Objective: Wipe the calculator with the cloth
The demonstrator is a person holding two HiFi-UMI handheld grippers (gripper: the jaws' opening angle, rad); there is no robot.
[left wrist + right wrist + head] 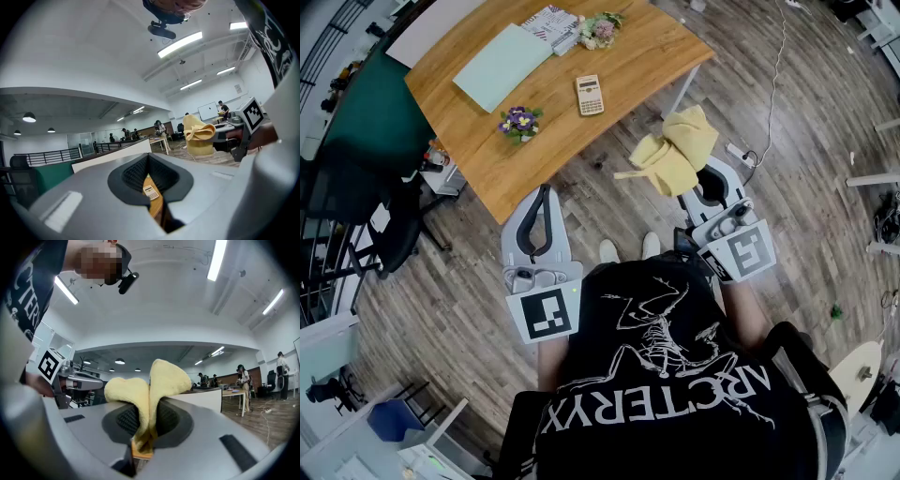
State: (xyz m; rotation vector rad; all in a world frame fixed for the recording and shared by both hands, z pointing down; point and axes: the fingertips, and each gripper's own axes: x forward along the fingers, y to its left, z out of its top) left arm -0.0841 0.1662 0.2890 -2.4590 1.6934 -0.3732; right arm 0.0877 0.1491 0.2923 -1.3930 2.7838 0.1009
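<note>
1. Overhead, a person in a black printed shirt stands on a plank floor (459, 309) just off the near edge of a wooden worktop (502, 173), with one tool in each hand.
2. The calculator (590, 95) lies flat on the worktop with its keys up, well apart from both tools. In the left gripper view the calculator (151, 192) shows small beyond the jaws.
3. The right tool (712, 183) has its jaws closed on a yellow cloth (675, 150). It holds the cloth over the floor to the right of the worktop, clear of the calculator. In the right gripper view the cloth (161, 380) is pinched between the pads, and two folds billow up above them.
4. The left tool (547, 192) is closed with nothing in it, and its jaws meet at the tips by the worktop's near edge.
5. Also on the worktop is a small bunch of purple flowers (520, 122) left of the calculator, with a pale green sheet (502, 66) beyond it. At the far side lie a booklet (551, 21) and a pink bouquet (600, 28).
</note>
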